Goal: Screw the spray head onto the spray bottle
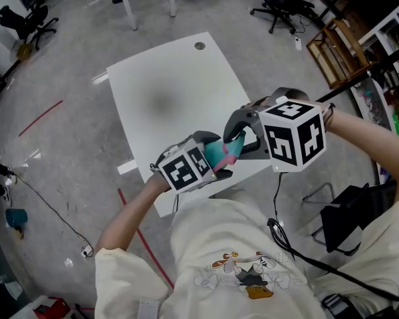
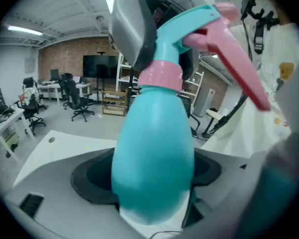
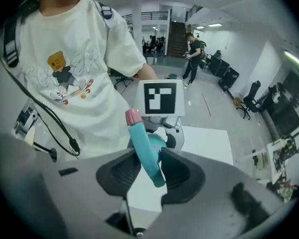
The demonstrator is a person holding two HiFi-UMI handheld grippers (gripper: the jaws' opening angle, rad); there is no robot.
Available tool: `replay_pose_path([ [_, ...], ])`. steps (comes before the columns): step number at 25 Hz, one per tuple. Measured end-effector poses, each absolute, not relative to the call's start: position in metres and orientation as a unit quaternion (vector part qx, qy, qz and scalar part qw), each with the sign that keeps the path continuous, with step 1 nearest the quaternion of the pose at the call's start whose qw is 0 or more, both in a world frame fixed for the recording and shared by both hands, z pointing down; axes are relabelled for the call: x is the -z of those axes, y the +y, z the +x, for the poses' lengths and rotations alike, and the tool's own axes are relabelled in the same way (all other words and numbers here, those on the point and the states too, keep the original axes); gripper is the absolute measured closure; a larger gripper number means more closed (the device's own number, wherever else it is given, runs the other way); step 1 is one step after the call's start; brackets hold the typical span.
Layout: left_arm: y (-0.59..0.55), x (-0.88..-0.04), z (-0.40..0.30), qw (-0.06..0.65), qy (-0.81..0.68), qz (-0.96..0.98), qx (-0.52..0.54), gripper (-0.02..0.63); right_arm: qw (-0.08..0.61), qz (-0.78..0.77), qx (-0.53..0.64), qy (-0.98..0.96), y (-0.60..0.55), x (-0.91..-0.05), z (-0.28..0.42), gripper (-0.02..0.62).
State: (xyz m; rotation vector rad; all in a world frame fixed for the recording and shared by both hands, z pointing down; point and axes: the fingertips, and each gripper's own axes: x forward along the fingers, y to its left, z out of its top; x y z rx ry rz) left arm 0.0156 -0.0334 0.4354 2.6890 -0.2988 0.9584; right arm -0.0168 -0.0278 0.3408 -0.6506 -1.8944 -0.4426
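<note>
A teal spray bottle [image 2: 154,153] with a pink collar [image 2: 162,76] is held in the air above the near edge of the white table [image 1: 166,85]. My left gripper [image 1: 211,159] is shut on the bottle's body, which fills the left gripper view. The teal spray head [image 3: 145,151], with a pink nozzle tip and pink trigger [image 2: 239,63], sits on the bottle's neck. My right gripper [image 1: 243,138] is shut on the spray head from above, its grey jaws pressing both sides. The bottle's base is hidden by the left jaws.
The table stands on a grey floor with a red line [image 1: 40,118] at the left. Office chairs [image 1: 279,2] and a wooden shelf [image 1: 332,48] stand at the back. A cable [image 1: 292,251] hangs by my shirt. A person [image 3: 193,59] stands far off.
</note>
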Motion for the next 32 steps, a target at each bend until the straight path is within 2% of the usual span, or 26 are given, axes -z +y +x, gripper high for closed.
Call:
replay_pose_path([
  [10, -0.058, -0.434, 0.004, 0.100, -0.248, 0.909, -0.321, 0.200, 0.538, -0.196, 0.100, -0.814, -0.038, -0.344, -0.023, 0.469],
  [23, -0.069, -0.436, -0.006, 0.111, -0.326, 0.890, -0.300, 0.200, 0.546, -0.112, -0.030, -0.830, -0.053, -0.348, -0.031, 0.469],
  [32, -0.095, -0.436, -0.028, 0.050, -0.449, 0.823, -0.344, 0.200, 0.545, 0.018, -0.150, -0.824, -0.070, -0.352, -0.031, 0.469],
])
